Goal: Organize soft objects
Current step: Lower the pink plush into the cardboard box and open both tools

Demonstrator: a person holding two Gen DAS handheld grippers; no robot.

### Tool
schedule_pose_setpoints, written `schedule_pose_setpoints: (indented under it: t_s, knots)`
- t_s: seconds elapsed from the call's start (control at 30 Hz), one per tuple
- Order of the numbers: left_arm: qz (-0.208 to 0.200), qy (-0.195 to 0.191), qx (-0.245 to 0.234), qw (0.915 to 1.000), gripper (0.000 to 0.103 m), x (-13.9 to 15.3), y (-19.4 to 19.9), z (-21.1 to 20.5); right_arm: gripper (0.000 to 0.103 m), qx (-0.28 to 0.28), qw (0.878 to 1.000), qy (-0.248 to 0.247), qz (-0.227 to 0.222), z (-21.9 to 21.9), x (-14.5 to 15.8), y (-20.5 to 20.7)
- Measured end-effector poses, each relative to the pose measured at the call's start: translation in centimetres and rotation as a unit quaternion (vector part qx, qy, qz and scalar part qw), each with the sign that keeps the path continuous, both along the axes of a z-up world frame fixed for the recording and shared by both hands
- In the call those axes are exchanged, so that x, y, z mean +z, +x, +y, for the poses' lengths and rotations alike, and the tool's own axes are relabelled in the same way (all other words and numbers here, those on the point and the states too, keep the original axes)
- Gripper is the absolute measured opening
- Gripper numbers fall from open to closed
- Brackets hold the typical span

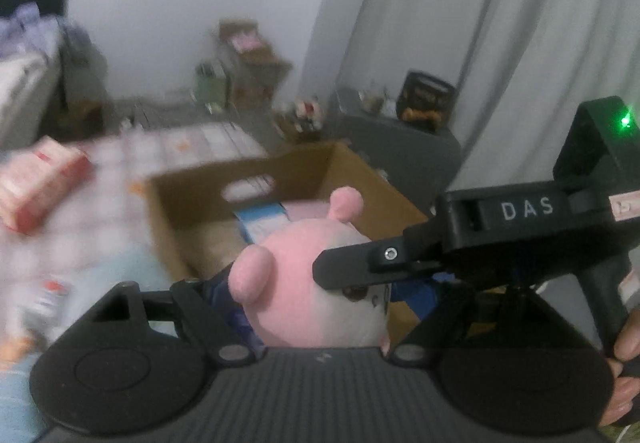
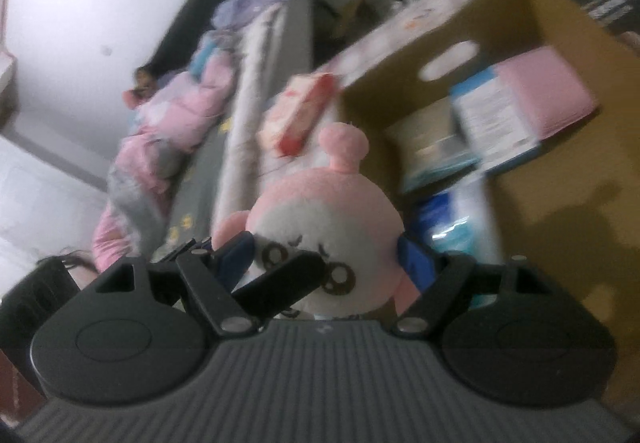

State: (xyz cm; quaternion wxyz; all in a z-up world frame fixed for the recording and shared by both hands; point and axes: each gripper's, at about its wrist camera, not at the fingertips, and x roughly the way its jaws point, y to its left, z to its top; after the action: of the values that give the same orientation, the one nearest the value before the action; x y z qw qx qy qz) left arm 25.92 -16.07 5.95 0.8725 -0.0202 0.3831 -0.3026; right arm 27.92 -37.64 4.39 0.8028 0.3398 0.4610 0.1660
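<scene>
I have both the left gripper (image 1: 316,283) and the right gripper (image 2: 324,263) clamped on the pink plush toy (image 1: 304,283), carried in the air just short of the open cardboard box (image 1: 192,179), so dropping it in remains undone.

box (image 2: 532,179) top open – packets (image 2: 520,103) fill far end, near floor bare
</scene>
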Motion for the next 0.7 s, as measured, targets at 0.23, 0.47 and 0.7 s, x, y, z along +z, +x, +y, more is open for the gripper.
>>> schedule_pose_setpoints:
  t_s: [0.23, 0.47, 0.7]
  knots:
    - [0.114, 0.01, -0.024, 0.9931, 0.082, -5.6, 4.8, -4.4, 0.08, 0.006, 0.997, -0.062, 0.048, -4.1, -4.3, 4.3]
    - [0.181, 0.04, -0.046, 0.9816, 0.081, -10.2, 6.8, -7.2, 0.08, 0.056, 0.986, -0.14, 0.072, -4.1, -7.6, 7.9]
    - [0.181, 0.056, -0.053, 0.9804, 0.082, -10.4, 6.9, -7.7, 0.079, 0.089, 0.974, -0.195, 0.07, -2.2, -9.6, 9.3]
